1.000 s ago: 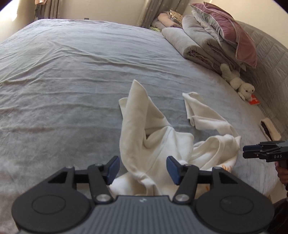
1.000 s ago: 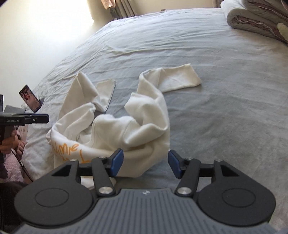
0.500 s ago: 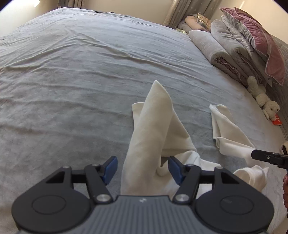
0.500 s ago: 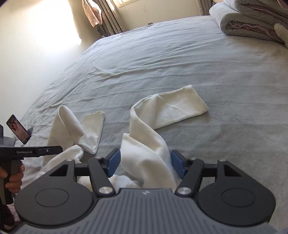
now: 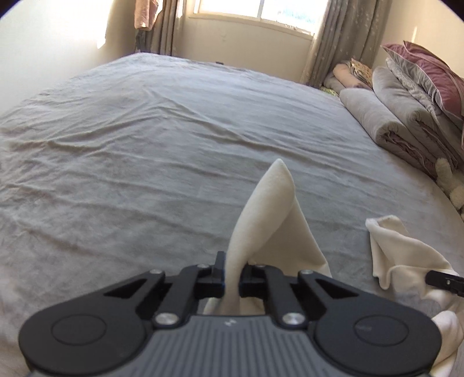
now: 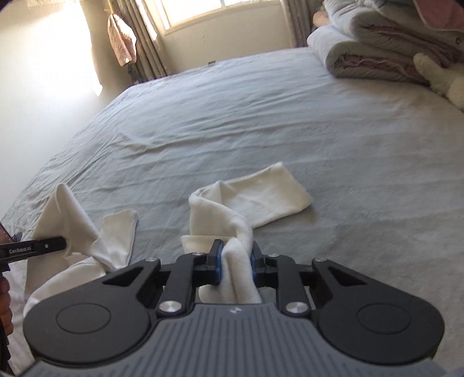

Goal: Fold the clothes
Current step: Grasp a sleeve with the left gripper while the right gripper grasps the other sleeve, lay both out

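Compared with a second ago, both views have tipped up: the window [image 5: 252, 17] and curtains [image 5: 339, 37] at the far wall now show beyond the grey bed [image 5: 145, 150], and less of the crumpled cream garment [image 6: 261, 200] is in sight, because each pair of tongs has pushed in over it. A second ago both pairs stood wide open just short of the cloth; now each has a fold of it between its pads. The left gripper [image 5: 232, 272] is clamped nearly shut on a thin, upright fold of one sleeve, whose tip stands up as a point above the jaws. The right gripper [image 6: 234, 262] has its jaws closing on a thicker roll of the other sleeve, the blue pads [image 6: 218, 262] pressing it from both sides, while that sleeve's cuff lies flat on the bed just ahead. Both tools point forward and downward toward the bed. The garment lies near the bed's near edge, its two sleeves spread apart. Folded quilts [image 5: 406, 121] and a pink pillow [image 5: 432, 75] are stacked along the right side, well apart from the cloth, with a plush toy [image 6: 440, 78] beside them.
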### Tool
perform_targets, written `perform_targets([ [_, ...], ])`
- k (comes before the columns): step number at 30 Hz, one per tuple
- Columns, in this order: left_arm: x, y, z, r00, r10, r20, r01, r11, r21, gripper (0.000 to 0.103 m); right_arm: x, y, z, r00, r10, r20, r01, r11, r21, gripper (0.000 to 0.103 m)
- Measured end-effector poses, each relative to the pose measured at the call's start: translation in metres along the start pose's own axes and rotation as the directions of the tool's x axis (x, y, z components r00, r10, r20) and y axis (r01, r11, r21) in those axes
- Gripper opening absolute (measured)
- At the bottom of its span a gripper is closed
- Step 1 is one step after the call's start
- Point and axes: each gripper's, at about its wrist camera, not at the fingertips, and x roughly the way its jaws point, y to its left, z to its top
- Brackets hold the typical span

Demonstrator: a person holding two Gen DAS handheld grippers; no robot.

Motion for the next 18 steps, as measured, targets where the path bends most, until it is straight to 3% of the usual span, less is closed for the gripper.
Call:
perform_targets([
  [4, -0.022, 0.008, 0.008, 0.989, 0.069, 0.131, -0.064, 0.997, -0.043, 0.006, -0.024, -0.01, 0.007, 0.985, -0.103, 0.136, 0.1, 0.995, 0.023, 0.02],
  [9, -0.044, 0.025, 0.012, 0.953, 0.198, 0.229, -0.183, 0.979, -0.087, 0.006, -0.05, -0.02, 0.006, 0.938, -0.234, 0.256, 0.232, 0.972, 0.041, 0.02],
  [13, -0.052, 0.035, 0.009, 0.949, 0.246, 0.195, -0.239, 0.969, -0.062, 0.006, -0.055, -0.021, -0.001, 0.929, -0.266, 0.259, 0.271, 0.962, 0.018, 0.02],
  [18, -0.048, 0.053, -0.009, 0.972, 0.235, 0.027, -0.233, 0.97, -0.065, 0.007, -0.041, -0.026, -0.014, 0.946, -0.289, 0.145, 0.294, 0.956, -0.013, 0.02],
])
